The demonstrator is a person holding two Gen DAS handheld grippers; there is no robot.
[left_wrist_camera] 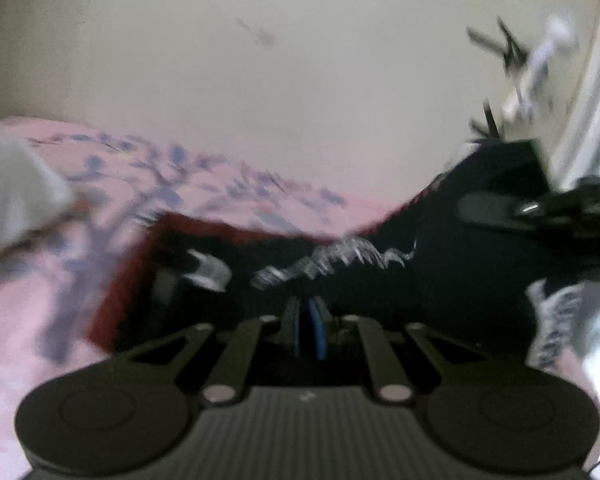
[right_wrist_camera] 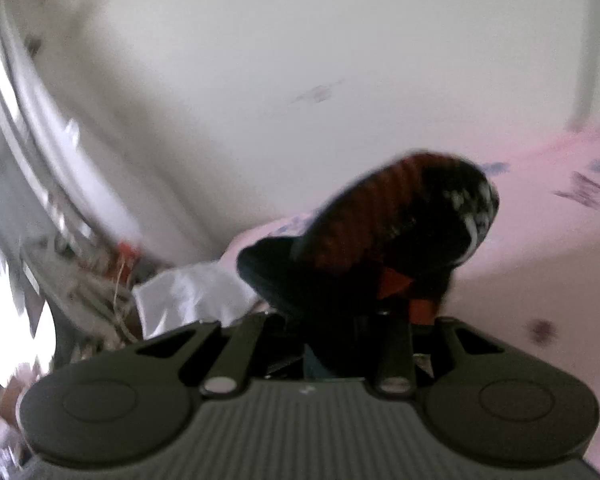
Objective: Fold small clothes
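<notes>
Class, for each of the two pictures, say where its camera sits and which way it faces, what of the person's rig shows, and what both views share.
Left wrist: sits on the left gripper, looking along its shut fingers, which pinch the black garment over the pink bedsheet; the right gripper shows at right.
Right wrist: sits on the right gripper, looking along its fingers at a lifted bunch of the garment, the wall behind.
Shared: garment, bedsheet, wall.
</notes>
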